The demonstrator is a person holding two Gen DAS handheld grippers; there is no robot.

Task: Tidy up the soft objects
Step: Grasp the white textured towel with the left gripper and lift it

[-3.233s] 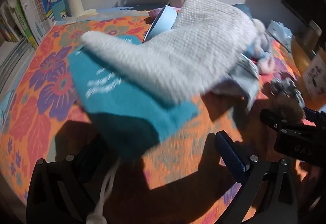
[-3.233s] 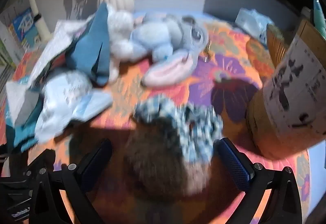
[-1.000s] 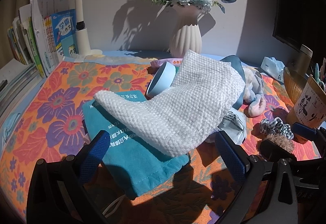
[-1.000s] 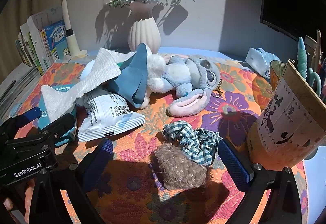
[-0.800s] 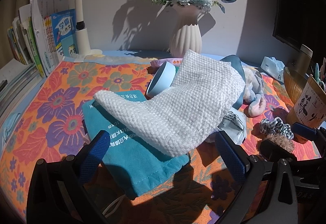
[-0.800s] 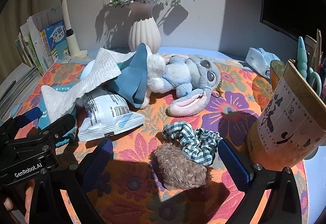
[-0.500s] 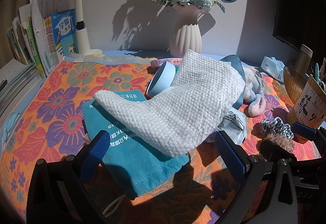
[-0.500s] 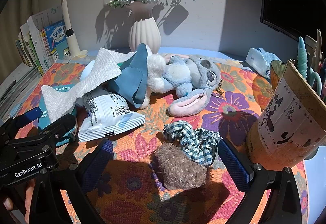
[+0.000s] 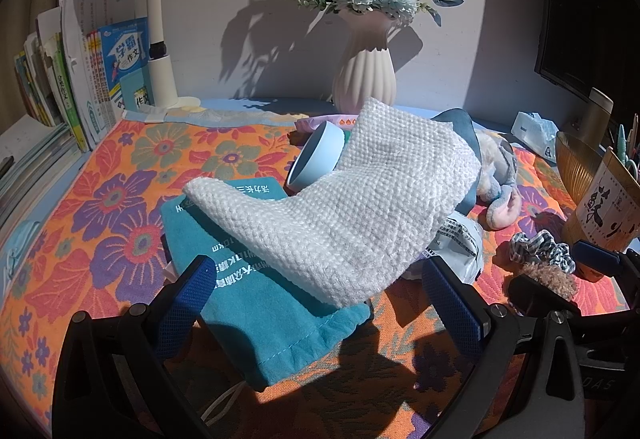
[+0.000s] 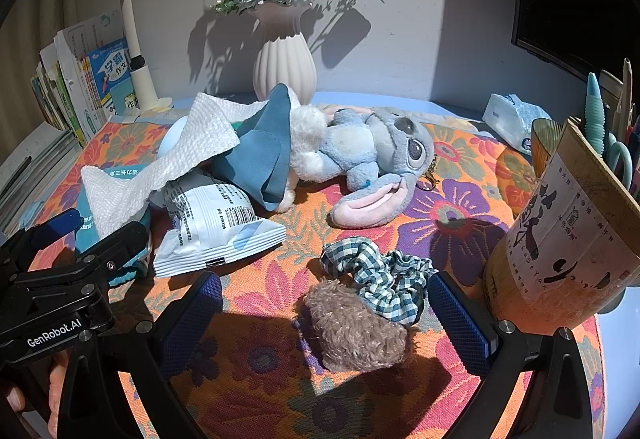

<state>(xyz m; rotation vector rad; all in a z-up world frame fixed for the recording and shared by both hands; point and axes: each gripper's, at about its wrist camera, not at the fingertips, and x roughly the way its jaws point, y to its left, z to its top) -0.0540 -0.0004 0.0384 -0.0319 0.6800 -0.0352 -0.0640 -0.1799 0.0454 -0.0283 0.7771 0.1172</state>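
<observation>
A white knitted cloth (image 9: 352,211) drapes over a light blue bowl (image 9: 318,159) and a teal drawstring pouch (image 9: 256,299); it also shows in the right wrist view (image 10: 160,163). A grey-blue plush toy (image 10: 360,151) lies mid-table beside a blue cloth (image 10: 268,155) and a white snack packet (image 10: 216,227). A checked scrunchie (image 10: 376,271) and a brown fuzzy scrunchie (image 10: 356,327) lie between my right fingers. My left gripper (image 9: 320,303) is open and empty above the pouch. My right gripper (image 10: 324,319) is open and empty around the scrunchies.
A ribbed white vase (image 9: 362,75) with flowers stands at the back. Books (image 9: 76,79) and a lamp post (image 9: 158,39) stand at the back left. A paper-wrapped holder (image 10: 560,239) with pens and a tissue pack (image 10: 512,119) stand at the right. A floral mat (image 9: 92,199) covers the table.
Since 3.2 s ago both grippers have pulled back and risen, so the whole table shows. Over the last second nothing has visibly moved.
</observation>
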